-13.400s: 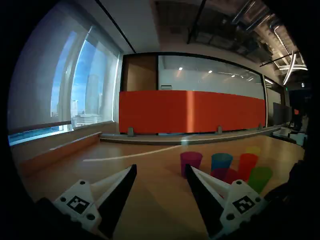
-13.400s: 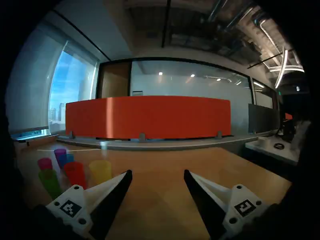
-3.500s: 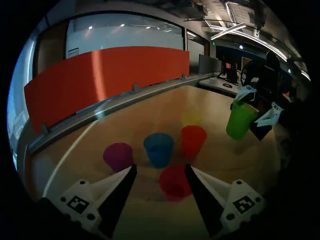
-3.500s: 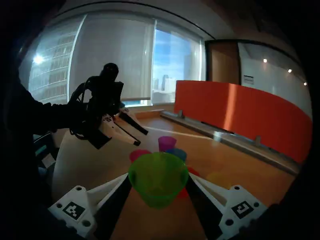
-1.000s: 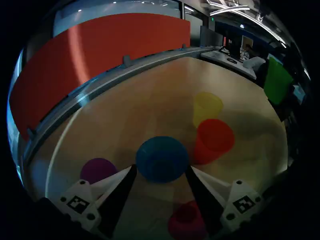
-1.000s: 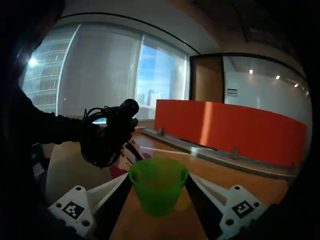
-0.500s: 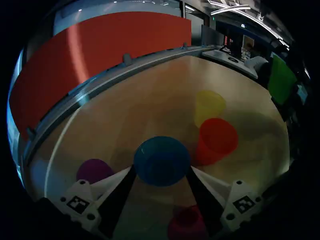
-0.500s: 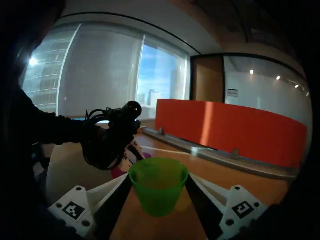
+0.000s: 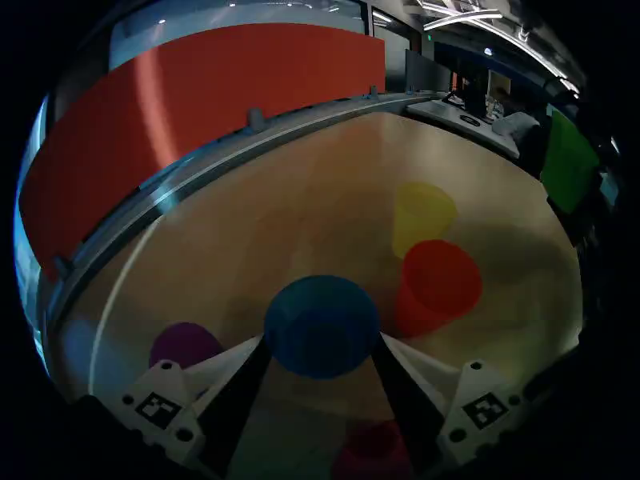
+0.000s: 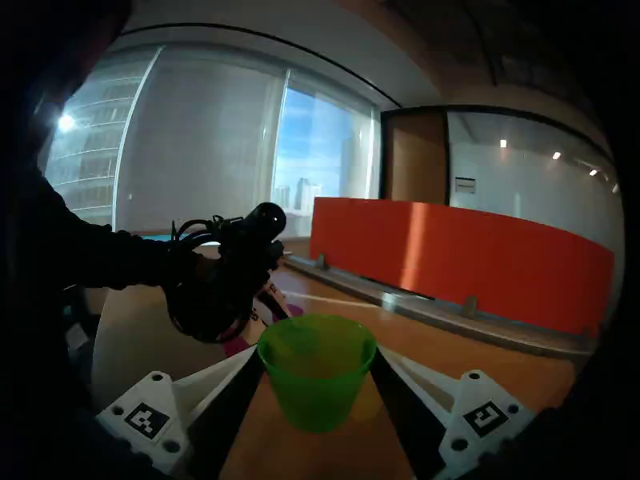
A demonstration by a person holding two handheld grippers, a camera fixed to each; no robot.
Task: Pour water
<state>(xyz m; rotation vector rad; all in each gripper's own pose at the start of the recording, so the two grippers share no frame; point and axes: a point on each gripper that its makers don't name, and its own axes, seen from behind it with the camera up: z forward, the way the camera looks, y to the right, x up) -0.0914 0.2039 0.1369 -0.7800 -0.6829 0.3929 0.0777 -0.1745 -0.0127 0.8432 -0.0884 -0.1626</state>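
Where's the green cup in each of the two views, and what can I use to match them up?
Left gripper view: green cup at the far right edge.
Right gripper view: green cup at bottom centre, between that gripper's fingers.
Shared landmark: the orange panel, upper left there, is at mid right here.

I'm counting six cups here, one per colour, going around the left gripper view: blue cup [image 9: 320,324] at 6 o'clock, magenta cup [image 9: 374,452] lower at 5, purple cup [image 9: 186,346] at 8, red cup [image 9: 440,280] at 4, yellow cup [image 9: 422,212] at 3, green cup [image 9: 570,160] at 2. Two grippers are showing, left gripper [image 9: 320,342] and right gripper [image 10: 318,352], plus one orange divider [image 9: 200,104] and one table [image 9: 304,200].
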